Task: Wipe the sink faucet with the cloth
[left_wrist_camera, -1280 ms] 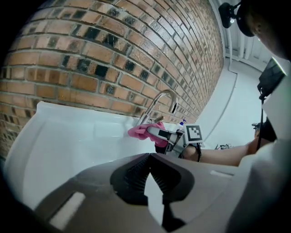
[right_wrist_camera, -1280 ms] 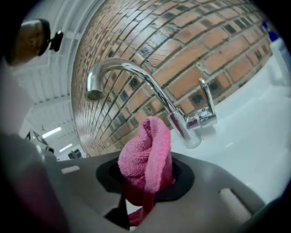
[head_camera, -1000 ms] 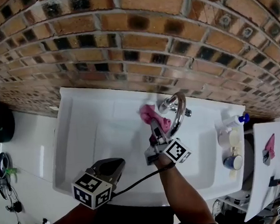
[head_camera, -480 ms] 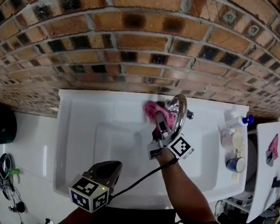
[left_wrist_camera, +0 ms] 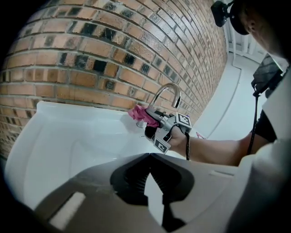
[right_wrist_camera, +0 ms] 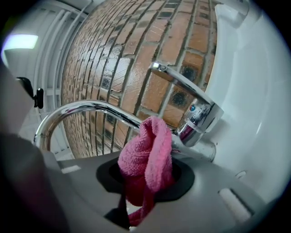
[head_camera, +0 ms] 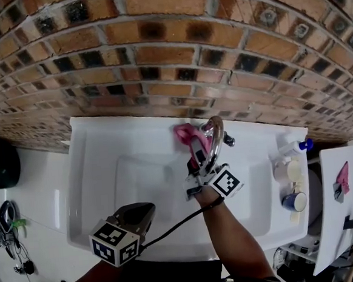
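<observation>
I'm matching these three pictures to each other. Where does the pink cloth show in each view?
Head view: pink cloth just above centre, against the left side of the faucet.
Left gripper view: pink cloth near centre, low beside the faucet.
Right gripper view: pink cloth lower centre, bunched in front of the faucet.
Shared landmark: the curved chrome faucet.

Head view: steeply down over sink (head_camera: 99,168), brick wall (head_camera: 157,53) at 12 o'clock. Left gripper view: low from basin front, faucet (left_wrist_camera: 169,85) at 1 o'clock, farther off. Right gripper view: close on same faucet
</observation>
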The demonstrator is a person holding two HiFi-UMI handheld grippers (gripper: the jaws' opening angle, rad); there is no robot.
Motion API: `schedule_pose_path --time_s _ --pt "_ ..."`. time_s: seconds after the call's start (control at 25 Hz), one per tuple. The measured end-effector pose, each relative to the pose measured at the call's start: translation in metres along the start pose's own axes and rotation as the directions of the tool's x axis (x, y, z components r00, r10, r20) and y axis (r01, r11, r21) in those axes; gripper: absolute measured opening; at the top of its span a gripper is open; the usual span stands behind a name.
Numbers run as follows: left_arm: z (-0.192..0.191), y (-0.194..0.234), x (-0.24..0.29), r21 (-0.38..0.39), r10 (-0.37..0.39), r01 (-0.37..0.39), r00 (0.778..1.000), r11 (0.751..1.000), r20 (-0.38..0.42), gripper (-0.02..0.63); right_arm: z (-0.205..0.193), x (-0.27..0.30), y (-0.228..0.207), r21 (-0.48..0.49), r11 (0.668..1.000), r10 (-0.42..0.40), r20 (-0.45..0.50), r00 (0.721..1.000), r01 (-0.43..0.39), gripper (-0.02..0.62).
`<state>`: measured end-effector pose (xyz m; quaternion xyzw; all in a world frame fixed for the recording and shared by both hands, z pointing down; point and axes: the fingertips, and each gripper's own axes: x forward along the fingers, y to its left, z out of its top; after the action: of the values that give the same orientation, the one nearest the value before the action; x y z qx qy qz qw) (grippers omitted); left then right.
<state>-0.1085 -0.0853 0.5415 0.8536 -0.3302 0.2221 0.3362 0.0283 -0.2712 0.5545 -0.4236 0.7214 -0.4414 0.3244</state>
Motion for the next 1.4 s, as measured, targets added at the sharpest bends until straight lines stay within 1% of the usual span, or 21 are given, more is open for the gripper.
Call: schedule_pose_path --time_s 0.12,0.24,0.36,0.44,0.6,0.8,0.96,1.04,1.08,1.2,1.24,1.32,1.4 --pt "0.001 -0.002 -0.002 0.001 -0.004 0.004 1.000 1.000 0.012 0.006 0.001 -0.006 -0.004 -0.069 0.997 -0.039 -0.037 0.999 0.036 0.117" --pt "0.003 -0.004 -0.007 -0.015 -0.017 0.017 0.999 1.000 0.035 0.006 0.001 -0.028 -0.008 -0.123 0.989 -0.093 -0.067 0.993 0.084 0.118" --pt "0.004 -0.009 -0.014 -0.039 -0.046 0.049 0.997 0.998 0.060 0.006 -0.001 -0.054 0.008 -0.208 0.975 -0.102 -0.116 0.988 0.076 0.117" --pt "0.007 -0.014 -0.020 -0.033 -0.075 0.078 0.994 0.996 0.079 0.006 -0.003 -0.077 0.017 -0.281 0.955 -0.143 -0.149 0.979 0.097 0.118" --pt "0.006 -0.026 -0.030 0.001 -0.142 0.143 0.985 0.990 0.094 0.006 -0.005 -0.124 0.045 -0.418 0.898 -0.231 -0.186 0.955 0.136 0.118" --pt "0.005 -0.035 -0.040 0.057 -0.178 0.174 0.979 0.983 0.094 0.006 -0.019 -0.168 0.088 -0.532 0.837 -0.287 -0.221 0.932 0.131 0.118" --pt "0.002 -0.047 -0.054 0.068 -0.172 0.164 0.975 0.984 0.137 0.006 -0.033 -0.200 0.118 -0.557 0.824 -0.293 -0.261 0.920 0.104 0.118" --pt "-0.002 -0.054 -0.060 0.064 -0.158 0.149 0.975 0.987 0.158 0.006 -0.036 -0.218 0.134 -0.578 0.812 -0.290 -0.273 0.917 0.085 0.118" --pt "-0.006 -0.057 -0.062 0.056 -0.150 0.143 0.975 0.988 0.165 0.006 -0.037 -0.229 0.141 -0.597 0.799 -0.294 -0.280 0.914 0.074 0.118" --pt "-0.023 -0.067 -0.068 0.006 -0.120 0.120 0.977 0.993 0.176 0.006 -0.048 -0.267 0.163 -0.680 0.732 -0.325 -0.315 0.892 0.026 0.118" --pt "-0.028 -0.071 -0.071 -0.007 -0.106 0.109 0.978 0.994 0.181 0.006 -0.052 -0.281 0.169 -0.698 0.716 -0.333 -0.325 0.885 0.013 0.118" --pt "-0.035 -0.082 -0.076 -0.018 -0.087 0.092 0.977 0.996 0.194 0.006 -0.056 -0.307 0.177 -0.710 0.704 -0.341 -0.338 0.877 0.000 0.118" --pt "-0.040 -0.097 -0.078 -0.012 -0.076 0.080 0.976 0.997 0.203 0.006 -0.058 -0.331 0.178 -0.708 0.707 -0.347 -0.340 0.874 0.005 0.118"
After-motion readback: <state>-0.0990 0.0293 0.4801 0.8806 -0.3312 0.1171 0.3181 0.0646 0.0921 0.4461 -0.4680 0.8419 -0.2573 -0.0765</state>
